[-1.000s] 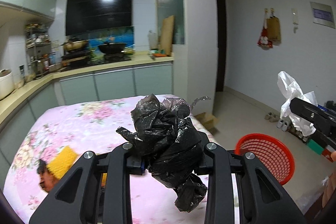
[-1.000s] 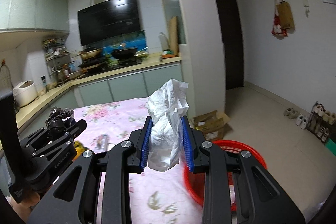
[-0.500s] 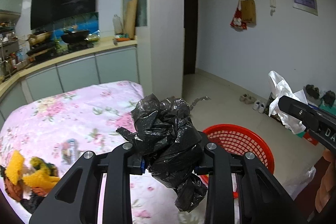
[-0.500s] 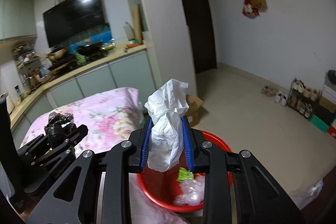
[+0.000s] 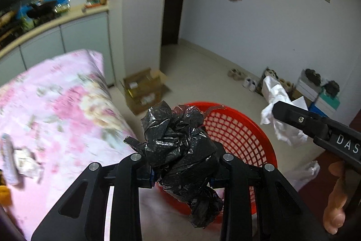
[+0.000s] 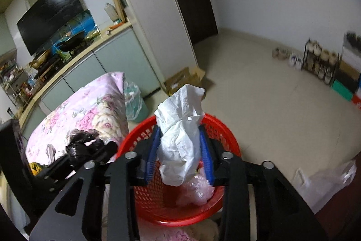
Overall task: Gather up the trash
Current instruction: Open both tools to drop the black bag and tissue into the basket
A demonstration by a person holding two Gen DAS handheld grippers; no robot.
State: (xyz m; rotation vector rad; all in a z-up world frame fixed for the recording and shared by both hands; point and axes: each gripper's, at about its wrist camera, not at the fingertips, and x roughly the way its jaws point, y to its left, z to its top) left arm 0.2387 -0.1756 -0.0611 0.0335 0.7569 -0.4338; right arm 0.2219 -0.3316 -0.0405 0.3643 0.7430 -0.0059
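Note:
My left gripper point(image 5: 182, 173) is shut on a crumpled black plastic bag point(image 5: 180, 150) and holds it over the near-left rim of a red mesh basket point(image 5: 243, 134) on the floor. My right gripper point(image 6: 179, 159) is shut on a crumpled white plastic bag point(image 6: 180, 141) and holds it above the red basket point(image 6: 171, 211), which holds pinkish clear wrapping point(image 6: 198, 191). The right gripper with the white bag point(image 5: 282, 119) shows at the right of the left wrist view. The left gripper with the black bag point(image 6: 79, 148) shows at the left of the right wrist view.
A table with a pink floral cloth point(image 5: 52, 105) stands left of the basket, with scraps point(image 5: 22, 162) on it. A cardboard box point(image 5: 144, 89) and a green-lined bin point(image 6: 135, 103) stand by the pillar. A shoe rack point(image 6: 320, 60) lines the right wall. A clear bag point(image 6: 325, 180) lies on the floor.
Both grippers have swung right, away from the table and kitchen, and down over the red basket. Each still holds its bag.

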